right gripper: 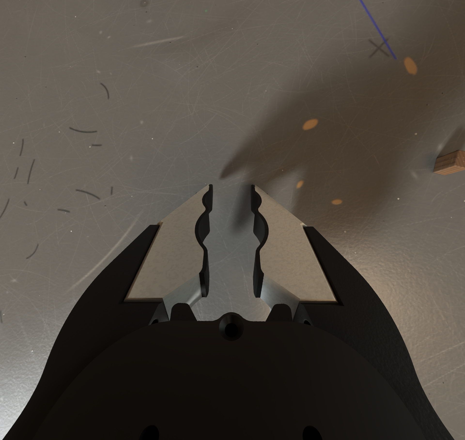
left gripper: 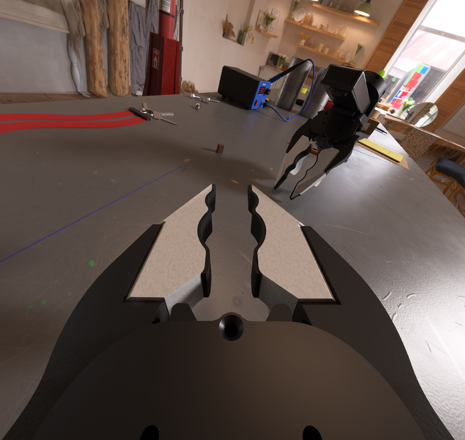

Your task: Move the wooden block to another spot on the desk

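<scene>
Wooden block [left gripper: 220,148] on desk [left gripper: 100,201], apart from both | left tongs [left gripper: 231,187] parted, empty | right tongs [right gripper: 231,186] parted, empty

Workshop in a homey room: scratched desk [left gripper: 327,252], soldering station [left gripper: 245,87] far, bolts [left gripper: 203,99], fire extinguisher [left gripper: 166,8].

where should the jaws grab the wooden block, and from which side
Grip the wooden block across its two upright side faces, coming down from above. It stands alone on the bare desk, flat-sided and small, so nothing blocks a top approach. The right gripper, open, looks nearest.
</scene>
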Robot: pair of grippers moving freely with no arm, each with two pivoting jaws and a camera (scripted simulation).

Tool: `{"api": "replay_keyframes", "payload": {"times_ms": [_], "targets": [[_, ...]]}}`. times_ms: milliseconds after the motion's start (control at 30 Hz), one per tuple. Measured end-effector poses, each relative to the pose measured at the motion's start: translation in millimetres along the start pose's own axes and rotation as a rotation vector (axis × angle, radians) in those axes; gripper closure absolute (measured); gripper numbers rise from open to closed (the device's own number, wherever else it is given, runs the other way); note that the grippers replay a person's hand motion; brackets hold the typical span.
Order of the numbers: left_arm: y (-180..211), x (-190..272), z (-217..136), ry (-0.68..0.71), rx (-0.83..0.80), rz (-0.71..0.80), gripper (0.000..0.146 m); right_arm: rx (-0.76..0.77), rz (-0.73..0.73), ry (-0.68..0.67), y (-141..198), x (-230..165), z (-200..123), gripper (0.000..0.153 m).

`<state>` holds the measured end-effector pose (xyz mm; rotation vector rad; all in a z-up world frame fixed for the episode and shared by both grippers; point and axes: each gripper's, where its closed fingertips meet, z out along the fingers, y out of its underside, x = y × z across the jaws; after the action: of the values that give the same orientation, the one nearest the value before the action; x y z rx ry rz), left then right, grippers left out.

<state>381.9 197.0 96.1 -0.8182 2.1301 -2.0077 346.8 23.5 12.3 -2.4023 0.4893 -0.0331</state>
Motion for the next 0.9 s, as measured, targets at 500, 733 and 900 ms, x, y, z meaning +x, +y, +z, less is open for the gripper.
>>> {"api": "replay_keyframes", "payload": {"times_ms": [500, 733, 900], "targets": [[0.4, -0.7, 0.5, -0.001, -0.004, -0.005, 0.121, 0.127, 0.174, 0.359, -31.4, 135.1, -30.2, 0.116], [-1.9, -2.7, -1.4, 0.000, 0.014, -0.026, 0.121, -0.002, 0.129, 0.341, -25.9, 160.4, -14.2, 0.115], [-2.1, -2.6, -1.5, 0.008, 0.015, -0.036, 0.121, -0.062, 0.116, 0.339, -21.2, 162.5, -6.5, 0.117]]}}
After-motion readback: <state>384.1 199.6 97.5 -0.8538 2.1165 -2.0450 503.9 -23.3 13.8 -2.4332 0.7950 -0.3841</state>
